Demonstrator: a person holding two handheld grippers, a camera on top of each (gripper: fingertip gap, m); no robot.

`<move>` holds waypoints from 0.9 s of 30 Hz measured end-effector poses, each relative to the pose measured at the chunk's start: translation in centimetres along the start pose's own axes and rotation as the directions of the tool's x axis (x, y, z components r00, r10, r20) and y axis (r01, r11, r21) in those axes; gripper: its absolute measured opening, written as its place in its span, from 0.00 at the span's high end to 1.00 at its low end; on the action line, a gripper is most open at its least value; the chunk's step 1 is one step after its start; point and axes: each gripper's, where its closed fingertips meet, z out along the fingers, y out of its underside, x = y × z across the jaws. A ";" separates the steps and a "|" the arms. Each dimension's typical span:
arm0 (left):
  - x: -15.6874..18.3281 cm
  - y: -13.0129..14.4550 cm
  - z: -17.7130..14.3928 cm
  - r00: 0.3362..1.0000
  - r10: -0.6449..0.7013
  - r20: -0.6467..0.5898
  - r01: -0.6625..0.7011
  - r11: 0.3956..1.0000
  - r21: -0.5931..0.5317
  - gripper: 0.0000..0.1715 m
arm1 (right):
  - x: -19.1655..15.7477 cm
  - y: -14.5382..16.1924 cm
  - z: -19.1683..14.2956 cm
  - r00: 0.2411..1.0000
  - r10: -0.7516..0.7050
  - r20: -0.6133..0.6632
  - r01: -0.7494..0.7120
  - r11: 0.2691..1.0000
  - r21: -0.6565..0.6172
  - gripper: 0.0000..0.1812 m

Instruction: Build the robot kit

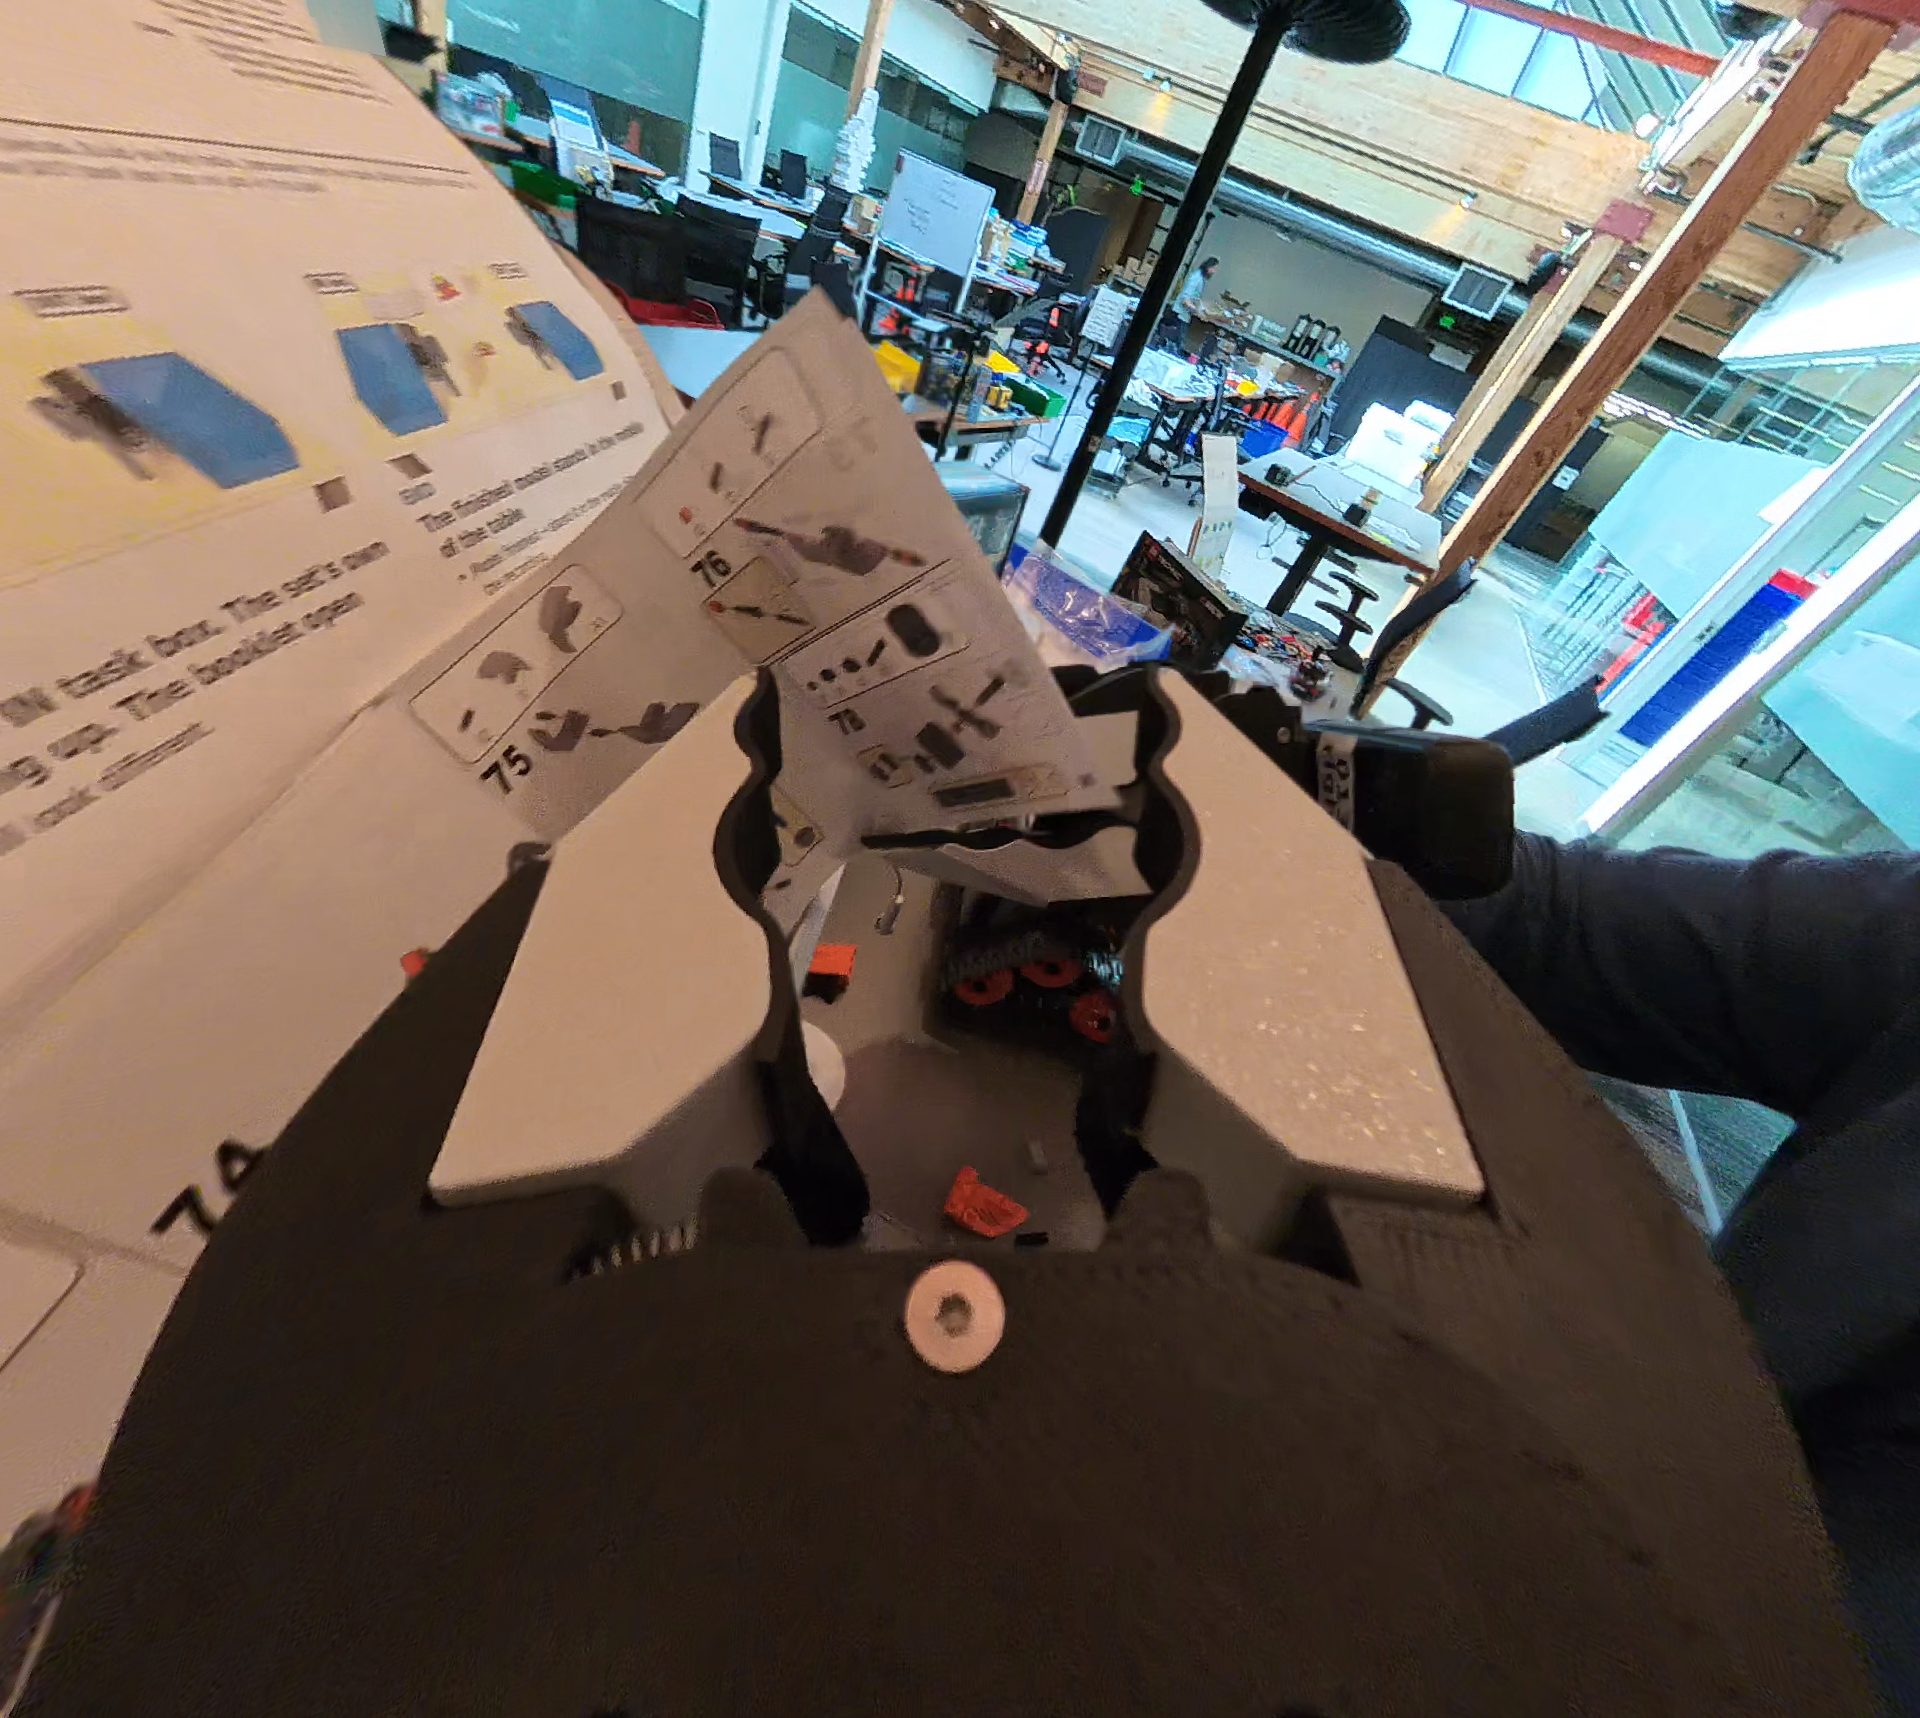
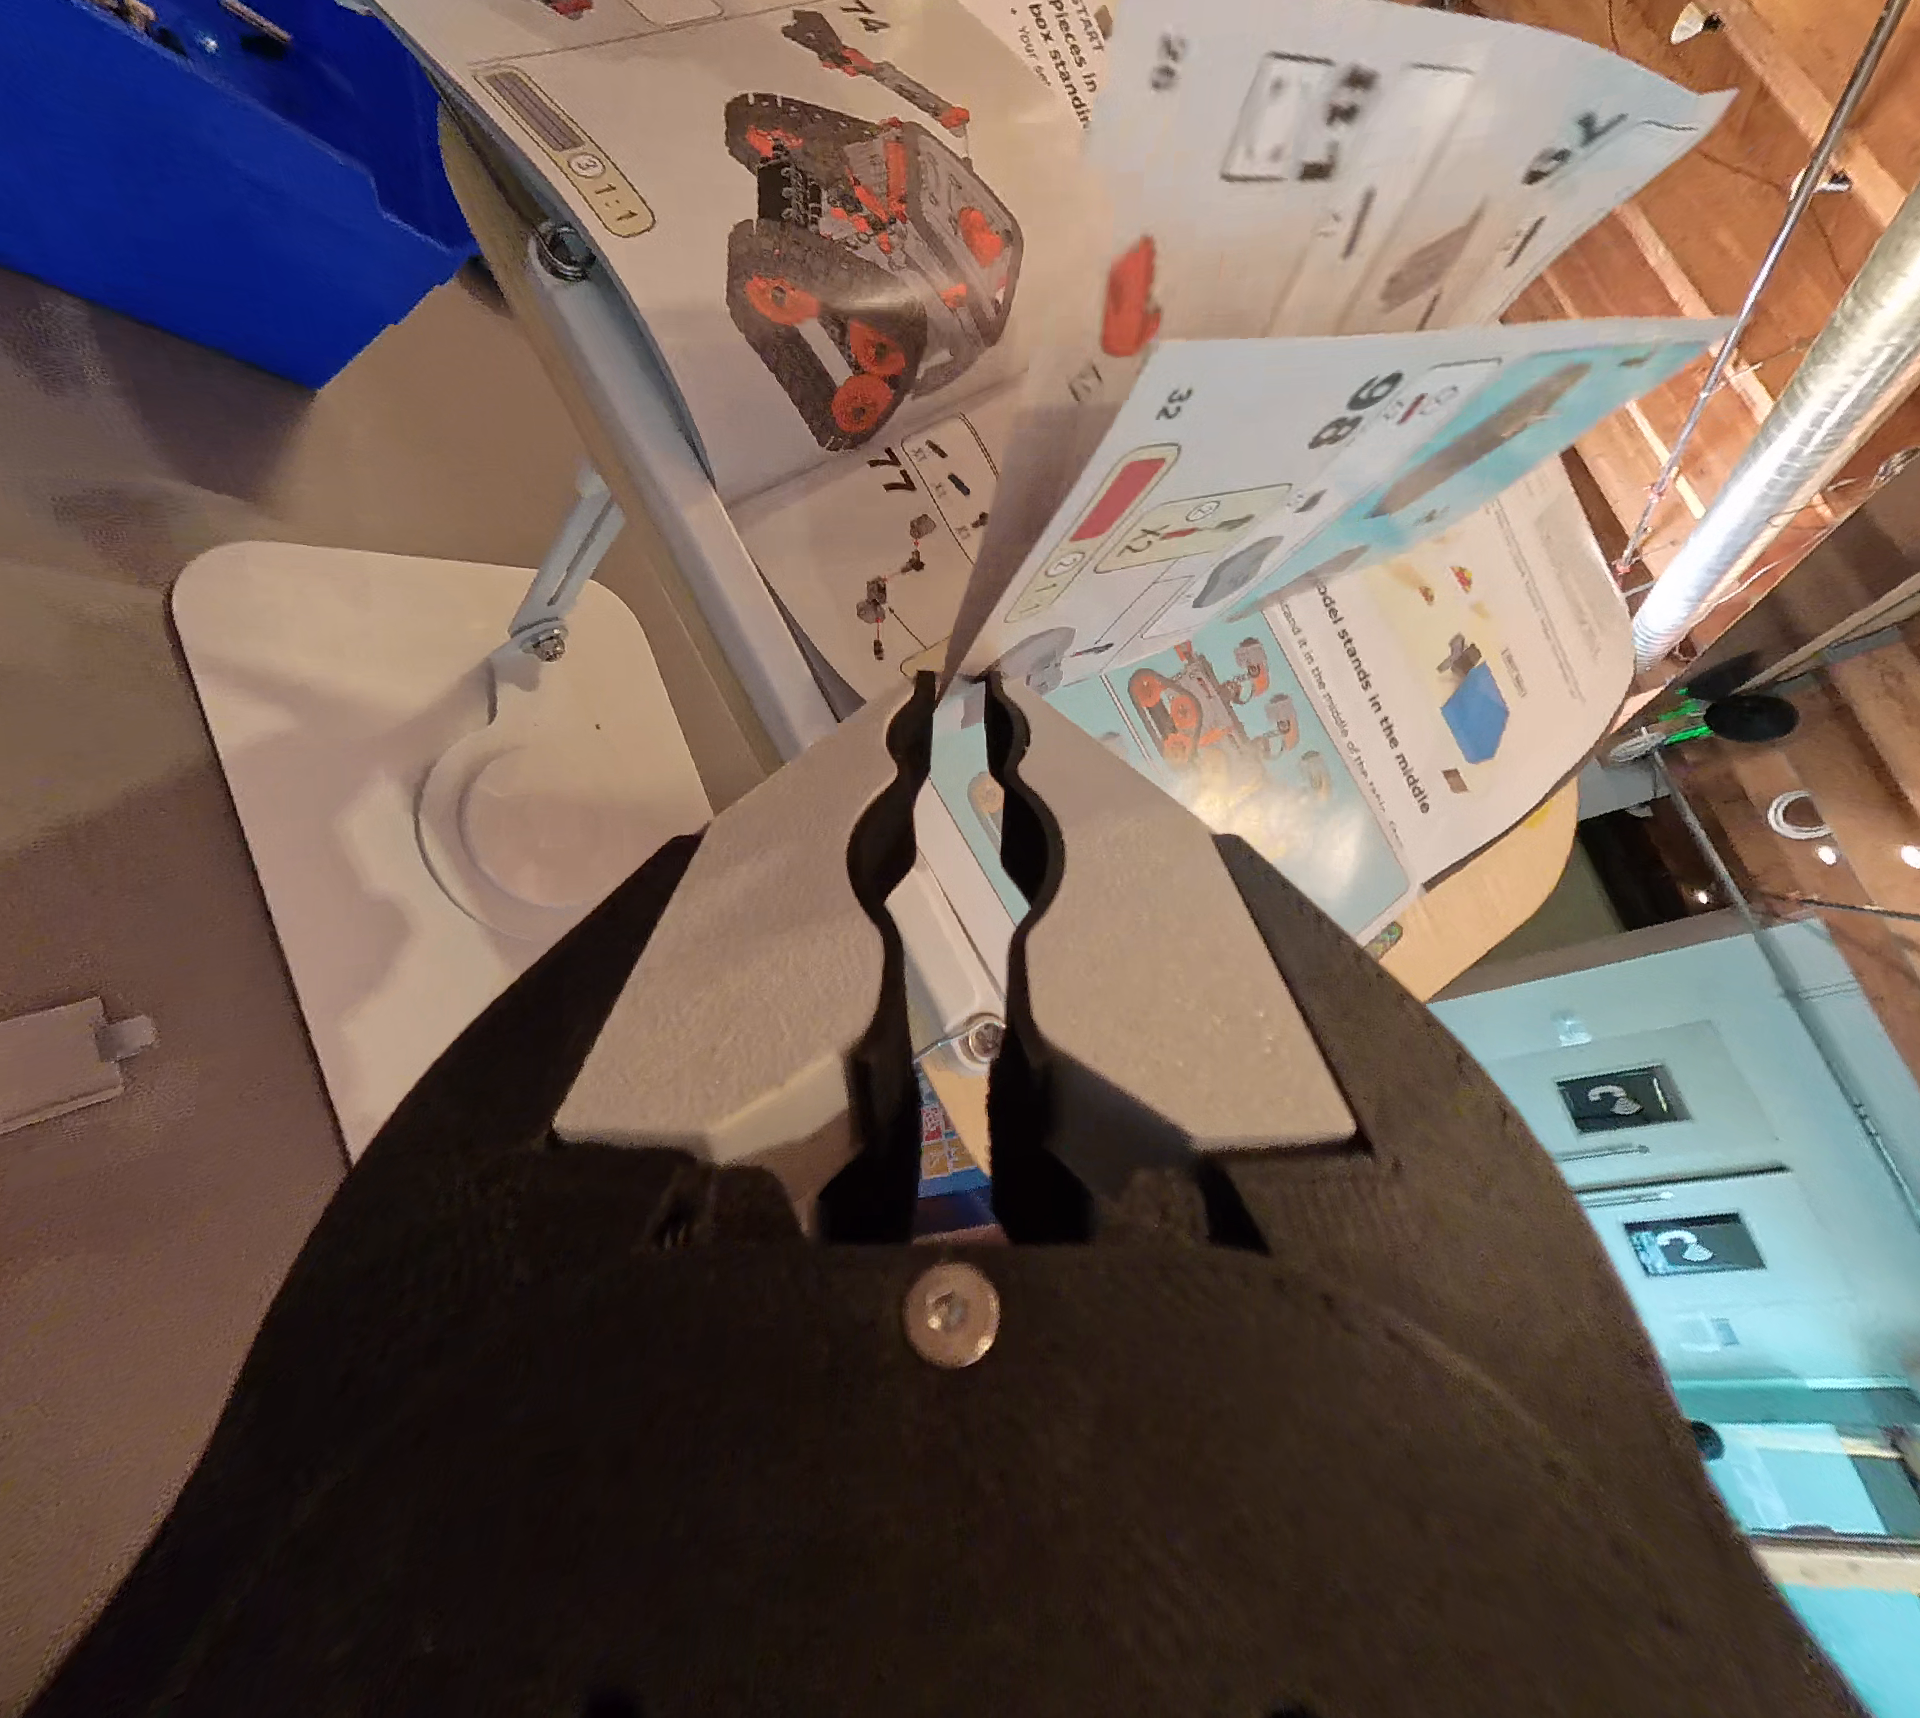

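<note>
Through my left wrist view, my left claw (image 1: 956, 702) stands released, its fingers wide apart, with a loose page of the instruction booklet (image 1: 831, 588) fanning up between and beyond the tips; I cannot tell whether either finger touches it. Below the gap lies the grey surface (image 1: 904, 1076) with a small orange piece (image 1: 982, 1203) near the claw's base and a tracked model with orange wheels (image 1: 1039, 972) farther ahead, under the page. To my left a large printed sheet (image 1: 208, 442) rises close and fills that side. To my right a dark sleeve (image 1: 1683, 972) reaches in, ending at the other claw behind the booklet. Straight ahead, past the paper, a black floor lamp (image 1: 1174, 286) stands in a big open workshop with timber beams, desks and chairs well away.

Through my right wrist view, my right claw (image 2: 956, 681) is clenched nearly closed on the booklet's (image 2: 831, 234) lower edge, pages spreading away from the tips in a fan, some blurred. Left of the claw sit a white stand base (image 2: 343, 733) on the grey surface and a blue bin (image 2: 177, 141) beyond it. Right of the claw, open room runs toward a wooden ceiling and a silver duct (image 2: 1787, 442).
</note>
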 end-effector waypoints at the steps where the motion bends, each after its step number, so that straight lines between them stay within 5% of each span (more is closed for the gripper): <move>1: 0.4 -0.1 0.5 1.000 -0.006 -0.011 0.006 1.000 -0.018 0.57 | -0.1 -0.2 0.1 1.000 -0.011 0.004 0.011 1.000 0.003 0.96; 3: 1.0 0.2 1.3 0.999 -0.025 -0.032 0.023 0.998 -0.054 0.55 | -0.3 -0.6 0.3 0.999 -0.044 0.006 0.044 0.999 0.003 0.97; 5: 0.1 0.9 1.8 0.999 -0.038 0.003 0.038 0.995 -0.093 0.65 | -0.4 -1.0 0.4 0.999 -0.048 0.015 0.048 0.999 0.011 0.97; 9: 0.2 0.5 1.2 0.997 -0.042 -0.062 0.041 0.999 -0.023 1.00 | -0.3 -0.8 0.4 0.998 -0.056 0.028 0.056 0.998 0.005 0.96; 19: -3.0 1.6 -1.4 0.996 -0.011 0.092 0.012 1.000 -0.019 1.00 | 1.9 0.9 -2.6 0.934 0.282 0.220 -0.301 0.952 0.059 0.64; 23: -4.0 1.9 -3.4 0.991 -0.041 0.129 0.038 0.999 0.026 1.00 | 4.1 1.9 -4.0 0.747 0.538 0.391 -0.613 0.785 0.088 0.67; 27: -4.5 2.5 -4.5 0.987 -0.051 0.154 0.047 0.998 0.036 1.00 | 5.1 2.8 -4.0 0.610 0.636 0.473 -0.745 0.664 0.066 0.76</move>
